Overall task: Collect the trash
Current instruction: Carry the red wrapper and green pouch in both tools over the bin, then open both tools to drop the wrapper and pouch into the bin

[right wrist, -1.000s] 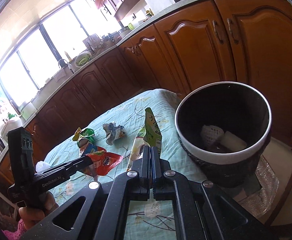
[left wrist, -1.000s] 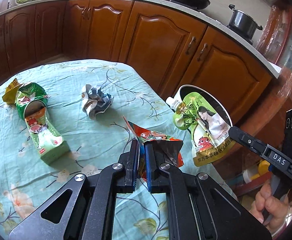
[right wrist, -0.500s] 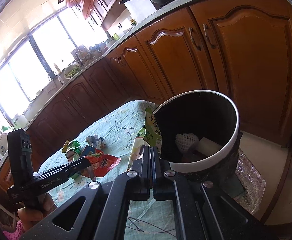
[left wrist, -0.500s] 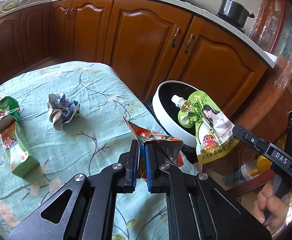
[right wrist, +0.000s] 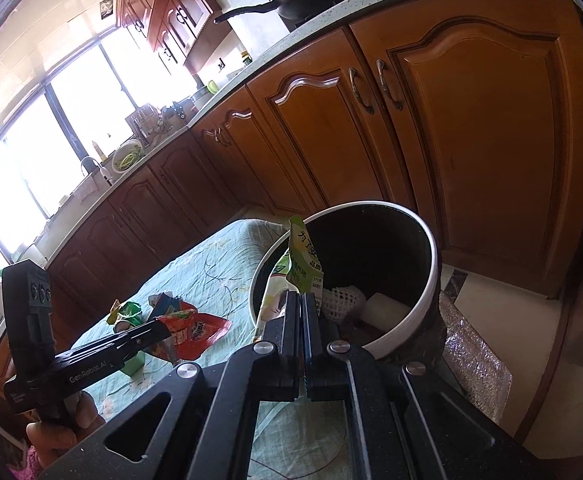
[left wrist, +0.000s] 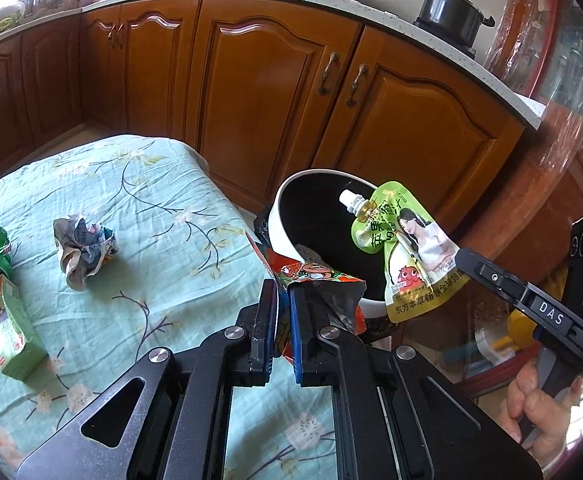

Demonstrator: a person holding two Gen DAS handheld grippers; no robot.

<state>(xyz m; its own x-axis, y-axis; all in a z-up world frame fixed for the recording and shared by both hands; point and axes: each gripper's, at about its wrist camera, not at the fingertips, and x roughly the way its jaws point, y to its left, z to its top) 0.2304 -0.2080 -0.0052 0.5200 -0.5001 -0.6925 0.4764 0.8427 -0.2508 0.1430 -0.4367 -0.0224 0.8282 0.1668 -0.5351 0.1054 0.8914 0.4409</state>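
Left gripper (left wrist: pixel 282 294) fingers clamped on red wrapper (left wrist: pixel 311 276), short of bin (left wrist: pixel 291 216) rim. Right gripper (right wrist: pixel 302 300) fingers pinched on green pouch (left wrist: pixel 407 248), hanging over bin mouth at 2 o'clock from the wrapper.

Risks, as judged: wrapper released early lands on tabletop (left wrist: pixel 139 184); pouch could catch the rim.

Crumpled paper (left wrist: pixel 83 252) and carton (left wrist: pixel 3 332) remain at 9 o'clock.

Readable: "DAS", "GenRobot.AI"; pouch carries Chinese print.

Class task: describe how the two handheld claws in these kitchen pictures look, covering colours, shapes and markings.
Both are matt black metal with angular cut-out frames and silver bolts. The left claw has blue-edged pads; its side reads "GenRobot.AI". The right claw carries a "DAS" label. Each has a black handle block with three round sockets. A pink sleeve shows.
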